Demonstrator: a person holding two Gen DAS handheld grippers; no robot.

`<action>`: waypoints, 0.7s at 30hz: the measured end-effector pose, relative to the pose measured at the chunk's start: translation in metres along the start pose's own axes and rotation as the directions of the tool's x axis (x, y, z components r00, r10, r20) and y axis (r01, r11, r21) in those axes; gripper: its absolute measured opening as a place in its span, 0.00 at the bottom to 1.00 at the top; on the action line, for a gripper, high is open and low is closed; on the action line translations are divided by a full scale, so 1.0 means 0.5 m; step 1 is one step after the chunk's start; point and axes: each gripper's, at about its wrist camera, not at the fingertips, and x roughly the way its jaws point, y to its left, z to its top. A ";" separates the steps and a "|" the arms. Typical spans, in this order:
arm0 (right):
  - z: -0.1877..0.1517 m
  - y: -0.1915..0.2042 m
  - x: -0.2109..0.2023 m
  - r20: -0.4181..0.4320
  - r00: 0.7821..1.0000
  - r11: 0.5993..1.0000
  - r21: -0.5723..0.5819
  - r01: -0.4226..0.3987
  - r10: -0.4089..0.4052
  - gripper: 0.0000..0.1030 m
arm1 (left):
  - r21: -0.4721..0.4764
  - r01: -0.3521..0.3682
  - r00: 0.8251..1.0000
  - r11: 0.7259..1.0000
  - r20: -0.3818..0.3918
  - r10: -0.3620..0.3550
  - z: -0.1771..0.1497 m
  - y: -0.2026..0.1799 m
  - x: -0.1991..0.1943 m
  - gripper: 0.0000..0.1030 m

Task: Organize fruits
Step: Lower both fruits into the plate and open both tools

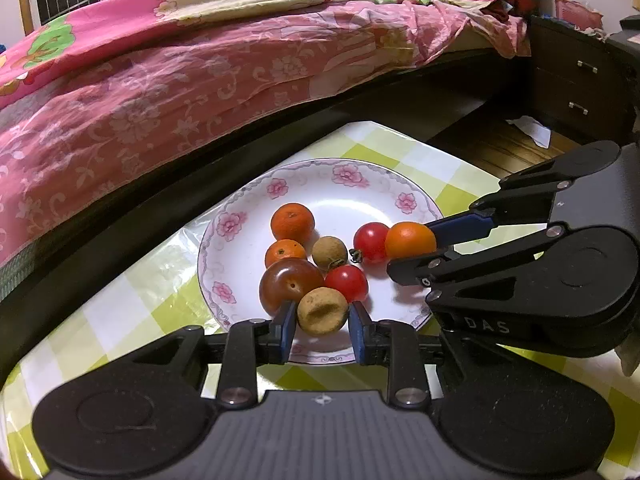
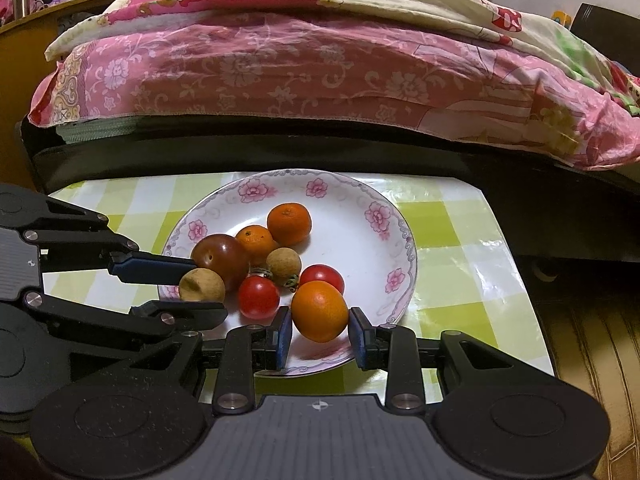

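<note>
A white plate with pink flowers (image 1: 348, 172) (image 2: 256, 190) holds small oranges, two red cherry tomatoes (image 1: 346, 283) (image 2: 258, 296), a dark brown-red tomato (image 1: 289, 284) (image 2: 220, 260) and a tan longan (image 1: 329, 252) (image 2: 283, 266). My left gripper (image 1: 322, 307) (image 2: 208, 290) is shut on a second, dented longan (image 1: 322, 314) (image 2: 200, 285) at the plate's near edge. My right gripper (image 2: 319, 322) (image 1: 408, 249) is shut on an orange (image 2: 319, 310) (image 1: 410, 239) over the plate's near side. Whether either held fruit touches the plate I cannot tell.
The plate lies on a green and white checked tablecloth (image 1: 432, 160) (image 2: 460, 240). Right behind the table runs a dark bed frame (image 2: 280, 152) under a pink floral quilt (image 1: 160, 92). A dark drawer cabinet (image 1: 568, 80) and wooden floor (image 1: 492, 144) are at the right.
</note>
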 end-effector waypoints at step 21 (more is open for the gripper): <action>0.004 -0.023 -0.031 0.041 0.999 0.998 0.061 0.025 -0.027 0.27 | -0.017 0.019 1.000 1.000 -0.016 -0.020 0.008 -0.005 -0.004 0.41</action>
